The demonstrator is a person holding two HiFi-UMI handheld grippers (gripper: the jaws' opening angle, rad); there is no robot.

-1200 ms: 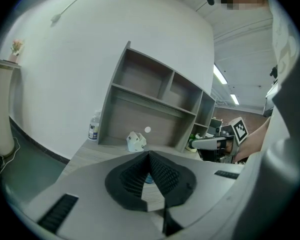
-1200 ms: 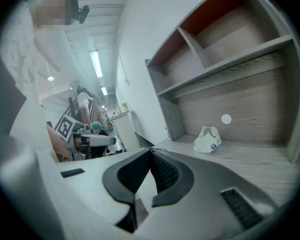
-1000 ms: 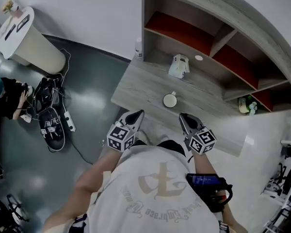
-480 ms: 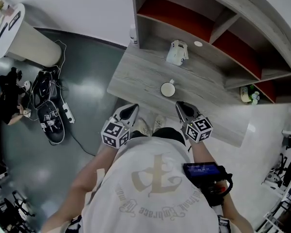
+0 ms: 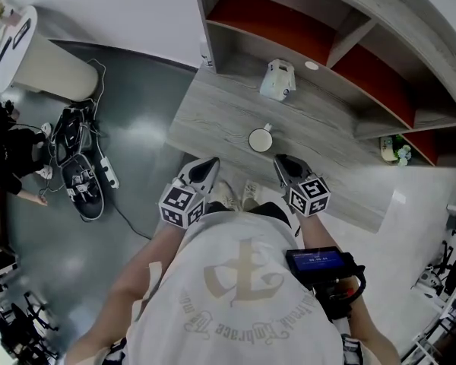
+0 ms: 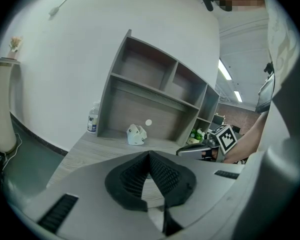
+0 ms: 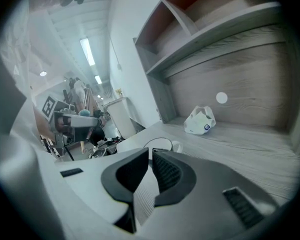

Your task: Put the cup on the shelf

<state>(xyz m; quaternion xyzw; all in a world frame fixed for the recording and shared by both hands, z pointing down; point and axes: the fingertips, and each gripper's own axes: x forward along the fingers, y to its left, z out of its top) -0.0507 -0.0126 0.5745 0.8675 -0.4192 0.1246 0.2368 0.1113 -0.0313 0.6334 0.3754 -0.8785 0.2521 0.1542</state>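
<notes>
A white cup (image 5: 260, 139) with a handle stands upright on the grey wooden table (image 5: 213, 112), near its front edge. Behind it rises the wooden shelf unit (image 5: 348, 30) with red back panels. My left gripper (image 5: 207, 167) hovers at the table's front edge, left of the cup, shut and holding nothing. My right gripper (image 5: 283, 163) sits just right of the cup, shut and holding nothing. In the right gripper view the cup (image 7: 160, 144) shows just beyond the right gripper (image 7: 151, 151). The left gripper (image 6: 149, 155) hides the cup in its own view.
A white folded bag (image 5: 277, 80) lies on the table in front of the shelf. A bottle (image 6: 93, 119) stands at the shelf's left end, a small plant (image 5: 395, 149) at its right. Shoes and cables (image 5: 80, 181) and a round white table (image 5: 30, 52) are on the floor to the left.
Both grippers have drawn a little nearer to the table's front edge and the cup. The cup has stayed in place.
</notes>
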